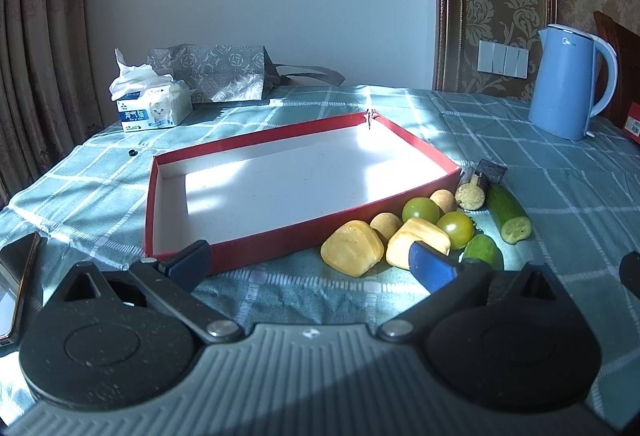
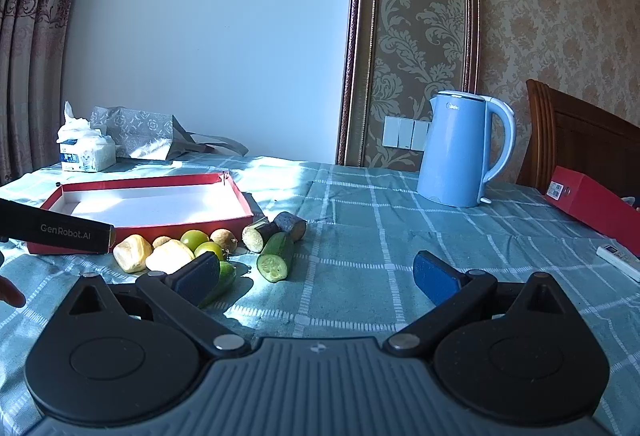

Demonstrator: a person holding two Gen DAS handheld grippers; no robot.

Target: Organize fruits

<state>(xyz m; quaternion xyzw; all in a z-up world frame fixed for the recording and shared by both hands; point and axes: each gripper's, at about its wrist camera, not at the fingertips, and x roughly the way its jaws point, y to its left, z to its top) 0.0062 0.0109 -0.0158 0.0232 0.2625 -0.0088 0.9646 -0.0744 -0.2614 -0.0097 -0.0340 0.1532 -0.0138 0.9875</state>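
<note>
Left wrist view shows the left tool (image 1: 310,262) released, its jaws spread wide with nothing between them, low over the checked surface (image 1: 560,196). Its left pad sits at the near edge of the red tray (image 1: 280,240), which is empty, and its right pad overlaps the nearer of two yellow jackfruit pieces (image 1: 353,248). The fruits lie in a tight cluster just ahead and to the right of this tool, against the tray's right wall: green tomatoes (image 1: 420,210), small tan longans (image 1: 385,225), and a cut cucumber (image 1: 508,212) whose long axis runs away from the camera. In the right wrist view the right tool (image 2: 316,276) is likewise spread and empty, with the same cluster ahead and to its left, the cucumber (image 2: 276,256) nearest. The left tool looks the closer one to the jackfruit, so a short move forward and right would bring a piece between its pads; the tray then lies immediately left of that pick.
</note>
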